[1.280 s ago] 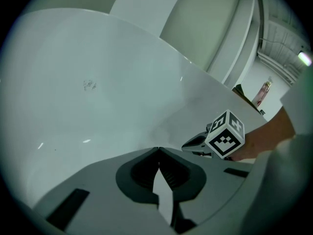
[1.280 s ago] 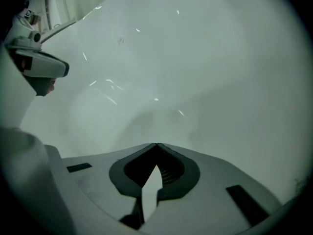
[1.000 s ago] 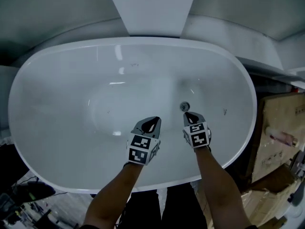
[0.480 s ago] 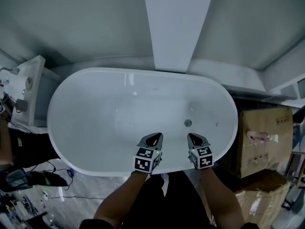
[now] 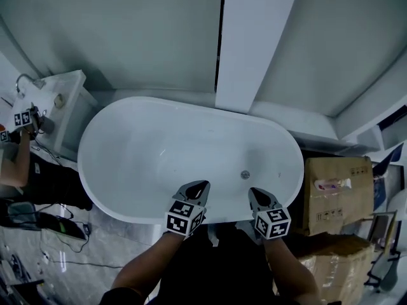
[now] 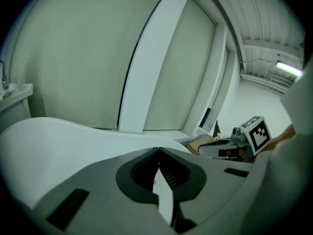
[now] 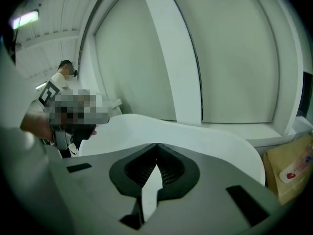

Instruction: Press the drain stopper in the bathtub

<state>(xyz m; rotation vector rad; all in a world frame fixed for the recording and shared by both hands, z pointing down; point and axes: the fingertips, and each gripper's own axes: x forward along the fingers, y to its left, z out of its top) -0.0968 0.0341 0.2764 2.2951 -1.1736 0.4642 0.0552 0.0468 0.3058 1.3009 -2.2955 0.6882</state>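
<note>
A white oval bathtub [image 5: 127,199] lies below me in the head view. Its small round metal drain stopper [image 5: 245,175] sits on the tub floor toward the right end. My left gripper [image 5: 201,185] hangs over the tub's near rim, shut with nothing in it. My right gripper [image 5: 254,192] is beside it, just this side of the stopper and well above it, also shut and empty. In the left gripper view the jaws [image 6: 159,149] meet at their tips above the tub's rim [image 6: 58,131]. The right gripper [image 7: 157,145] shows the same over the rim [image 7: 205,136].
A white pillar [image 5: 254,37] rises behind the tub. A white washbasin unit [image 5: 63,103] stands at the left, where another person [image 5: 19,151] holds a marker-cube gripper. Cardboard boxes [image 5: 334,192] stand to the right of the tub. Cables and gear lie on the floor at the lower left.
The view has pulled back and up from the tub. Both grippers have drawn away from the drain stopper, back over the near rim, and stayed shut.
</note>
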